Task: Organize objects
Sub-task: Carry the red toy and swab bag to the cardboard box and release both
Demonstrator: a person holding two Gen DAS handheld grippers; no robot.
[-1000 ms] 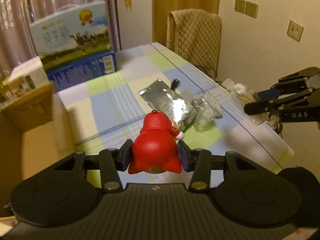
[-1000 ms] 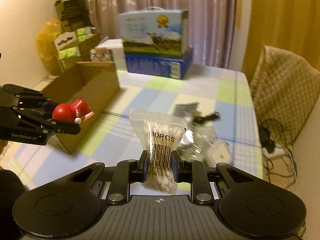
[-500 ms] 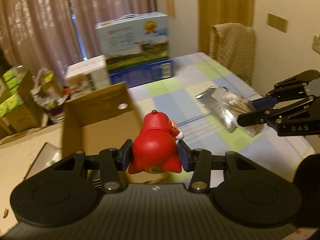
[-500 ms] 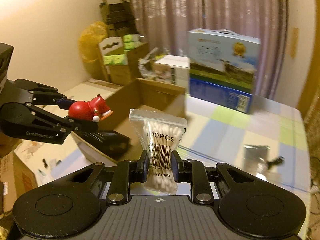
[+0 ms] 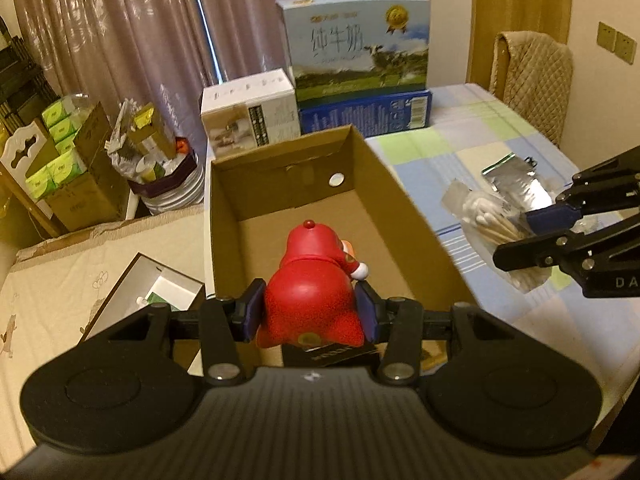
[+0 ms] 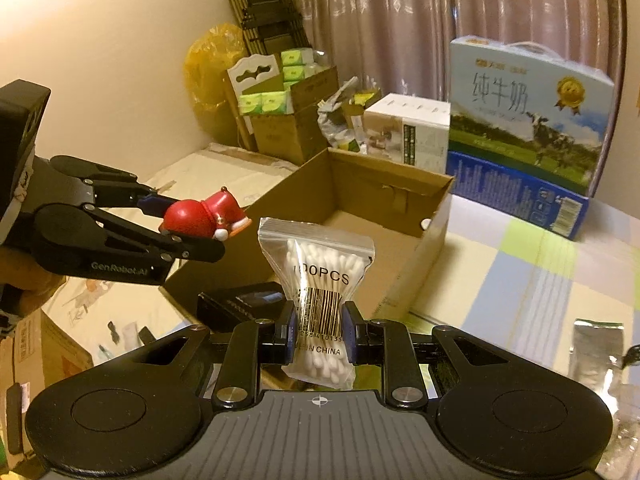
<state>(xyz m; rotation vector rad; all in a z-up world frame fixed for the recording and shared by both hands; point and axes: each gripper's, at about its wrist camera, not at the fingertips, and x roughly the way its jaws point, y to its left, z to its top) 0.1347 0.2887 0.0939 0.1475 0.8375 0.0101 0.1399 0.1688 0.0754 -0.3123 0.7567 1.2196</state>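
Observation:
My left gripper [image 5: 310, 312] is shut on a red toy figure [image 5: 314, 292] and holds it above the near end of an open cardboard box [image 5: 280, 168]. The toy [image 6: 204, 216] and the left gripper [image 6: 188, 228] also show in the right wrist view. My right gripper [image 6: 318, 334] is shut on a clear zip bag of cotton swabs [image 6: 320, 280], held in the air beside the box [image 6: 436, 224]. The bag [image 5: 486, 224] shows in the left wrist view at the right. A black flat item [image 6: 240, 304] lies in the box's near end.
A silver foil pouch [image 5: 516, 184] lies on the checked tablecloth [image 5: 460, 152]. A milk carton case [image 5: 356, 40] on a blue box and a white box [image 5: 248, 112] stand behind the cardboard box. Cartons and bags crowd the far left. A chair [image 5: 532, 68] stands at the table's far end.
Both grippers have swung left from over the table to the cardboard box, each carrying its object. The left one now holds the toy over the box's inside.

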